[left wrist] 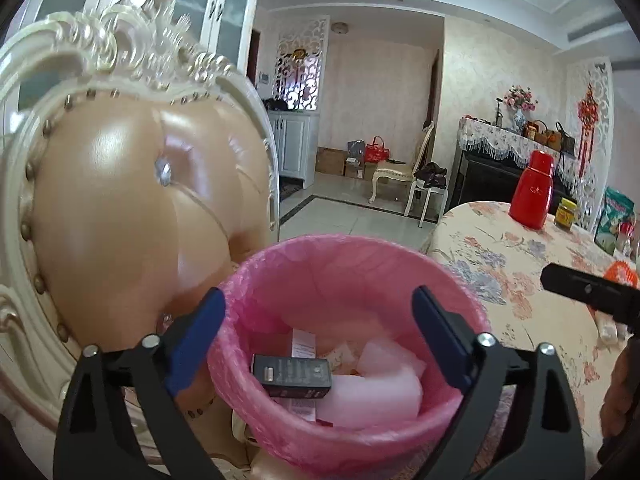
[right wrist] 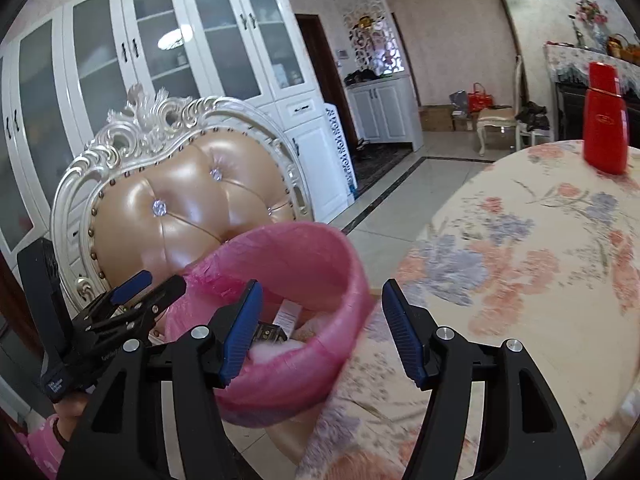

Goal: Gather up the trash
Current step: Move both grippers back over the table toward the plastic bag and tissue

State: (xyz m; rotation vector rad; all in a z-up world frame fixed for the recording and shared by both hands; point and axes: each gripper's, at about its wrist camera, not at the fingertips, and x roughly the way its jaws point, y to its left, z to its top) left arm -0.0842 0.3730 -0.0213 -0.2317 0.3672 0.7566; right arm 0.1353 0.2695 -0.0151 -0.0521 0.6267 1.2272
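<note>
My left gripper (left wrist: 320, 344) hangs over the pink bin (left wrist: 360, 432) and points down into it. Its jaws are wide apart and hold nothing. One blue finger (left wrist: 196, 344) sits outside the left rim, and the other sits over the inside of the bin.

The bin has a pink bag (left wrist: 256, 280) pulled over its rim. It stands on the seat of the fancy chair (left wrist: 132, 208), right in front of the shiny tan back. Inside the bin I see a small black box (left wrist: 292, 376), some soft white foam (left wrist: 372, 392) beside it, and a white paper slip (left wrist: 302, 342) behind it.

My right gripper (right wrist: 322, 332) is lifted up near the bin, at the edge of the flowery table (right wrist: 520, 260). Its jaws are open too, with nothing between them. Its left blue finger (right wrist: 240, 332) is in front of the bin's mouth.

A red bottle (right wrist: 604, 120) stands far back on the table.
</note>
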